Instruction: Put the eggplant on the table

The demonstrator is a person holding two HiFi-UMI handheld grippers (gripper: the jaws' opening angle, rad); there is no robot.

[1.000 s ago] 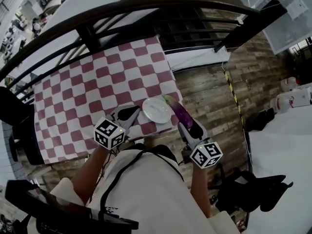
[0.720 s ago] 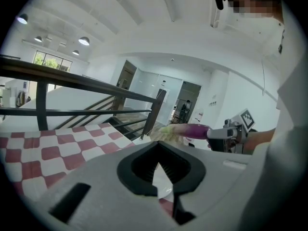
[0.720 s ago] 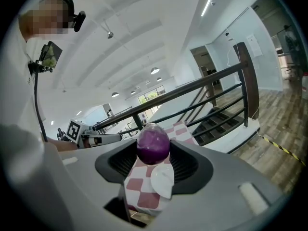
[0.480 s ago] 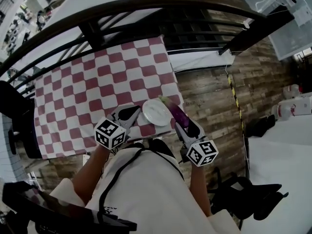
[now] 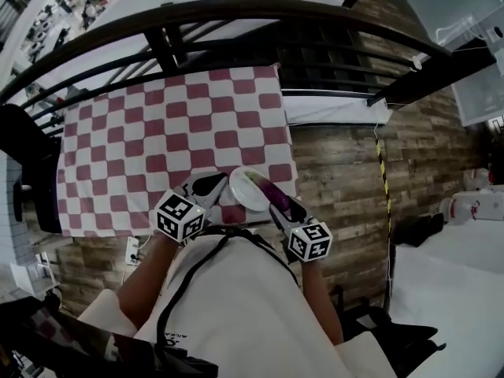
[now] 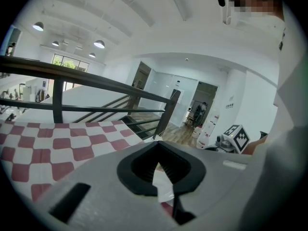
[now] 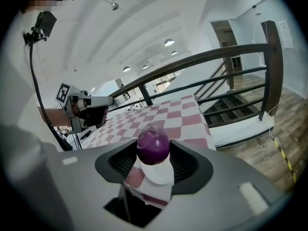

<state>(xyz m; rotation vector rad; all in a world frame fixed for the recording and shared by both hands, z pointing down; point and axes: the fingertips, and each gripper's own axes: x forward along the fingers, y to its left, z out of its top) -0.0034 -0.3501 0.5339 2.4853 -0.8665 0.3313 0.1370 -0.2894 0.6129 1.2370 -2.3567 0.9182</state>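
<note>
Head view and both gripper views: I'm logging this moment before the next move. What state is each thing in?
Eggplant: clamped between the right gripper's fingers, above the plate, not on the table.
Plate: flat on the table by its near edge, rim between the left gripper's fingers.
Right gripper: shut on the eggplant.
Left gripper: shut on the plate's rim.
Table: covered by a checked cloth.

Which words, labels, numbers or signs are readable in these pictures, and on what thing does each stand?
No text is readable.
Left gripper and right gripper, on their cubes: square black-and-white patterns, no words.
White plastic jug, its label: too small to read.
</note>
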